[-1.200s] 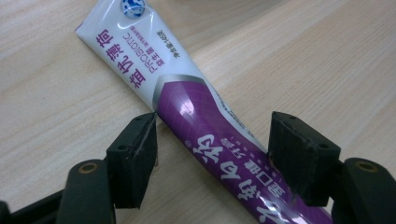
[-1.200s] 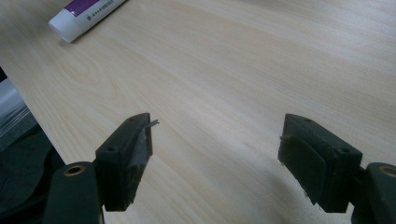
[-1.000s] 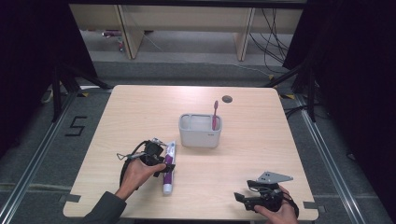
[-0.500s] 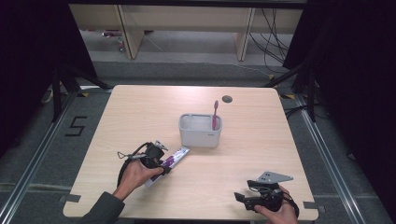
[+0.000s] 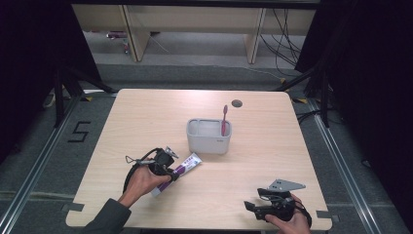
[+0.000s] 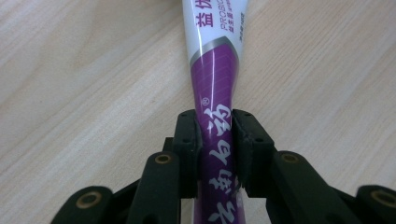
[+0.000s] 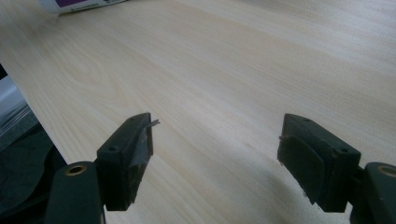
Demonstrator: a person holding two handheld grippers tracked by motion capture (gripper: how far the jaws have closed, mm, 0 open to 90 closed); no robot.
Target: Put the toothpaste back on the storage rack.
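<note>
A white and purple toothpaste tube (image 5: 179, 171) lies slanted at the table's front left, its cap end toward the grey holder (image 5: 209, 137). My left gripper (image 5: 169, 171) is shut on its purple part, and the left gripper view shows the tube (image 6: 215, 116) squeezed between both jaws. A red toothbrush (image 5: 224, 119) stands upright in the holder's right side. My right gripper (image 5: 251, 208) rests near the front right edge, open, with bare wood between its jaws (image 7: 215, 154).
The light wooden table (image 5: 146, 117) has a small dark round hole (image 5: 237, 103) near its back edge. Wooden shelving legs and cables stand on the floor beyond the table. A tube end (image 7: 79, 4) appears at the top left of the right gripper view.
The toothpaste tube has swung from lying front-to-back to slanting toward the holder, with my left gripper shut on it. The right gripper has stayed in place.
</note>
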